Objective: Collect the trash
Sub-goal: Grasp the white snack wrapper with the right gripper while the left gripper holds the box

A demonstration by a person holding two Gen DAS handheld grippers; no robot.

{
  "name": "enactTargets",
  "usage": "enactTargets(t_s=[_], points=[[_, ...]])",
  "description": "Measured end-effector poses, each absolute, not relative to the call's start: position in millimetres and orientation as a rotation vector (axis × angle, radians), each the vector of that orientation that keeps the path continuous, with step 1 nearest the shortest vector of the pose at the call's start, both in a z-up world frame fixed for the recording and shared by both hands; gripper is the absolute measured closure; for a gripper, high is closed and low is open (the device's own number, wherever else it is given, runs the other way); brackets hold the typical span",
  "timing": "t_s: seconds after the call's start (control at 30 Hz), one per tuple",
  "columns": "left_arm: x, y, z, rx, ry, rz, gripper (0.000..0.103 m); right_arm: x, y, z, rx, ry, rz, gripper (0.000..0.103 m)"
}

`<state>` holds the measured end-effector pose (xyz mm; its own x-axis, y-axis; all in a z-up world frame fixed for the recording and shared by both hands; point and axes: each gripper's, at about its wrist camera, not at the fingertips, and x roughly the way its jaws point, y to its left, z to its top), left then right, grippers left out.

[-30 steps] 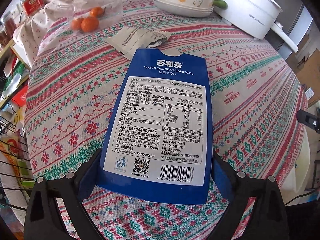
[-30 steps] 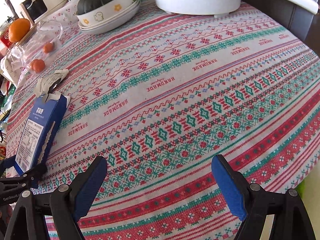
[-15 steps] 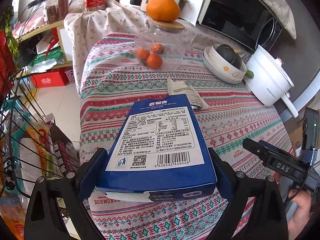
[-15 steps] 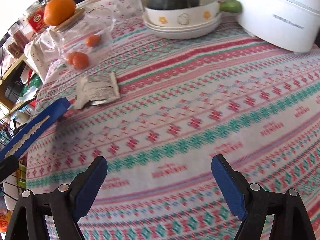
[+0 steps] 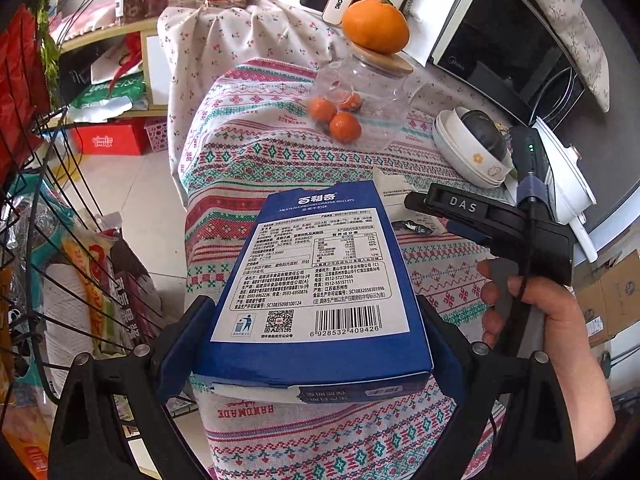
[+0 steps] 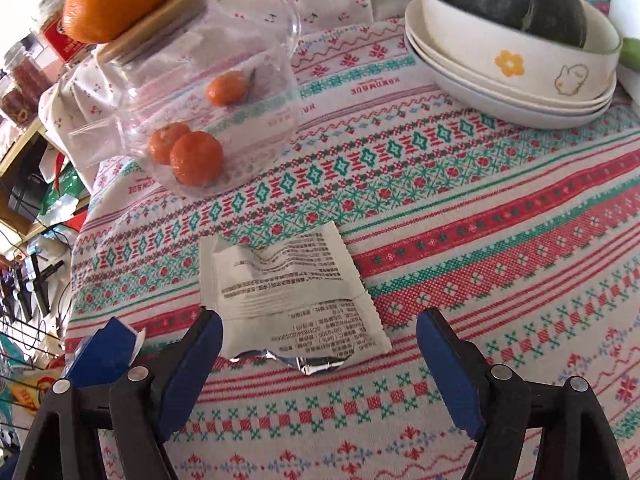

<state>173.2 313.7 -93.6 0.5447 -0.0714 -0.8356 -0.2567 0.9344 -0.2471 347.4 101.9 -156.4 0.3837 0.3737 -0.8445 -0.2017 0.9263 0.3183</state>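
The blue biscuit box [image 5: 316,280] is a flat carton with a white label panel facing up, printed with a nutrition table, a QR code, a bin symbol and a barcode; its far end is torn open with a ragged edge, and the near end flap shows a white strip of torn card. It sits between the pads of the left gripper [image 5: 312,344], which are pressed on its two long sides, holding it lifted off the patterned tablecloth [image 5: 224,208] with its far end pointing away from the gripper. The second piece of trash, a white snack wrapper [image 6: 288,292], lies flat on the tablecloth just ahead of the right gripper [image 6: 320,356], its back covered in small black print, creased across the middle, with the torn silver foil end nearest the gripper. The right gripper's jaws stand wide and are closing; the wrapper's near end lies between the pads but neither pad touches it. In the left wrist view the person's right hand [image 5: 536,316] wraps the grip of that tool, which angles downward toward the wrapper. Beyond the wrapper, farther from the right gripper, stands a glass jar [image 6: 216,120] of small oranges.
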Motion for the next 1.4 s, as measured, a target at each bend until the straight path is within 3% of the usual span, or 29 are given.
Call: enactTargets(t_s=[0.1,0.17,0.2,0.27,0.3,0.37,0.63,0.77,0.8,0.83,0.87,0.9,1.2,1.23,1.27,1.3,1.4], points=[[175.3,314.1,-97.3,-0.364,1.004,0.11,0.006,350.1,107.9,-162.5,0.133,1.094,0.35,0.04],[176.0,314.0,-99.4,-0.365,1.007,0.111,0.006,348.4,115.2,-162.7,0.036,1.084,0.308,0.078],[175.9,314.3,-100.1,-0.37,1.008,0.111,0.006,347.3,116.5,-161.9,0.002,1.08,0.304,0.079],[175.7,314.5,-100.0,-0.382,1.001,0.115,0.006,346.0,111.4,-160.3,0.017,1.093,0.333,0.088],[175.0,314.2,-98.8,-0.388,0.993,0.117,0.006,345.4,106.9,-159.4,0.032,1.098,0.342,0.098],[173.4,312.7,-95.0,-0.397,0.977,0.11,0.006,341.9,95.9,-156.7,0.057,1.101,0.353,0.103],[167.9,302.7,-80.4,-0.432,0.935,0.076,0.007,315.0,48.2,-134.9,0.05,1.042,0.369,0.103],[165.9,302.2,-70.2,-0.433,0.894,0.097,0.007,314.9,38.4,-129.7,0.085,1.05,0.438,0.095],[166.3,302.1,-68.8,-0.43,0.888,0.102,0.007,316.4,39.2,-129.7,0.087,1.056,0.436,0.077],[167.0,302.5,-68.0,-0.429,0.883,0.106,0.007,318.6,41.7,-130.0,0.093,1.058,0.432,0.052],[167.4,302.9,-68.1,-0.43,0.878,0.111,0.007,320.2,43.5,-129.7,0.105,1.051,0.428,0.04],[168.4,303.7,-68.6,-0.433,0.877,0.114,0.007,324.0,47.8,-129.5,0.119,1.037,0.429,0.039],[177.6,320.6,-80.9,-0.467,0.895,0.153,0.007,368.2,129.3,-151.7,-0.01,1.032,0.455,0.039],[178.6,321.9,-82.8,-0.474,0.899,0.154,0.007,372.5,137.0,-156.8,-0.031,1.038,0.453,0.044],[179.5,322.8,-84.6,-0.478,0.904,0.156,0.007,375.7,144.3,-163.5,-0.06,1.055,0.451,0.059],[180.4,323.3,-86.3,-0.478,0.907,0.159,0.007,375.2,150.7,-167.1,-0.113,1.041,0.433,0.062],[182.4,322.8,-89.1,-0.485,0.911,0.162,0.007,368.2,158.8,-165.1,-0.207,0.997,0.427,0.086]])
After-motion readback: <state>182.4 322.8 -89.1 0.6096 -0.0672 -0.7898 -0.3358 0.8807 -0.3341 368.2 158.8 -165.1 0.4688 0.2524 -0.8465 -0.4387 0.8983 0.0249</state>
